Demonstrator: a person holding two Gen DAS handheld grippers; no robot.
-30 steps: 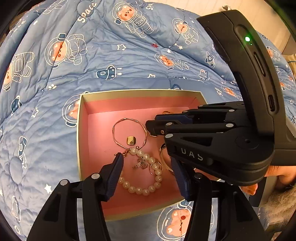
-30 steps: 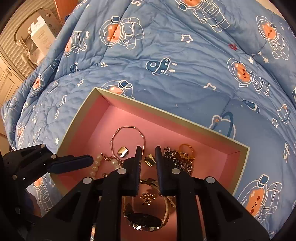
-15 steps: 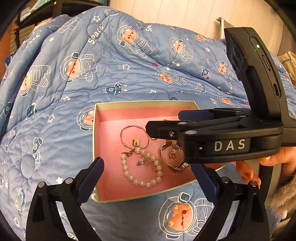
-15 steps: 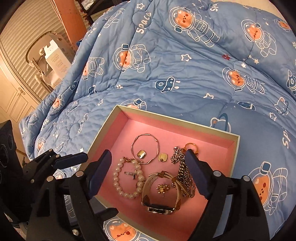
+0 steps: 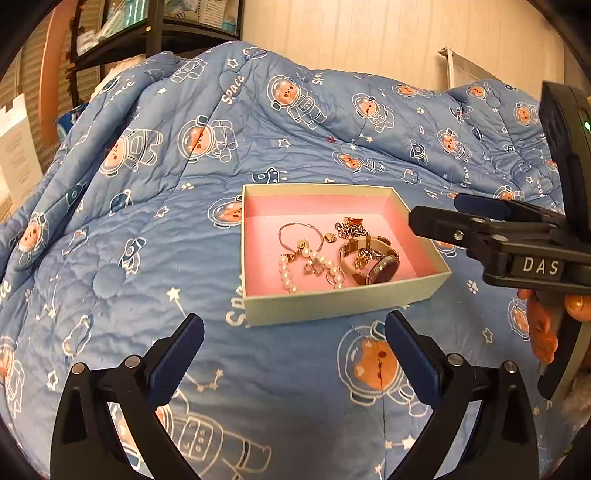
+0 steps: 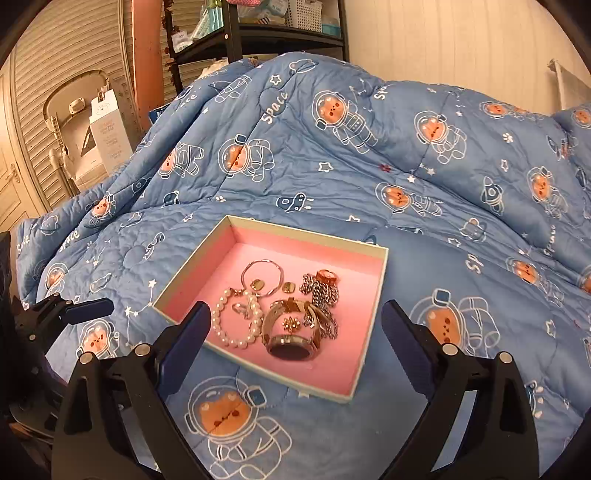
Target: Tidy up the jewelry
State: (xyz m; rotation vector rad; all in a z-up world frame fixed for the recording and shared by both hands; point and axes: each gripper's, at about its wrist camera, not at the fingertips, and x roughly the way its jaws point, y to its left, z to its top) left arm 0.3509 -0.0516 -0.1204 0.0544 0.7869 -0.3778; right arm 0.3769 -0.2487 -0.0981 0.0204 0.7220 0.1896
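An open box [image 5: 347, 302] with a pink lining lies on the bed and holds jewelry. Inside are a pearl bracelet [image 5: 286, 275], a thin bangle [image 5: 291, 227], a wristwatch [image 5: 384, 266], a chain [image 5: 351, 229] and small gold studs [image 5: 330, 237]. My left gripper [image 5: 293, 321] is open and empty, back from the box's near wall. The right gripper [image 5: 436, 210] enters from the right, clear of the box. In the right wrist view its jaws [image 6: 297, 308] are opening with nothing between them, above the box [image 6: 295, 242], watch [image 6: 291, 347] and pearl bracelet [image 6: 221, 328].
A blue astronaut-print quilt [image 5: 147, 240] covers the bed. A black shelf unit [image 6: 258, 33] and a white carton [image 6: 107, 129] stand beyond the far left of the bed. A person's fingers [image 5: 543, 332] grip the right tool's handle.
Both grippers opened wide and drew back from the box. The right one let go of a piece over the watch; the jewelry now lies untouched in the box.
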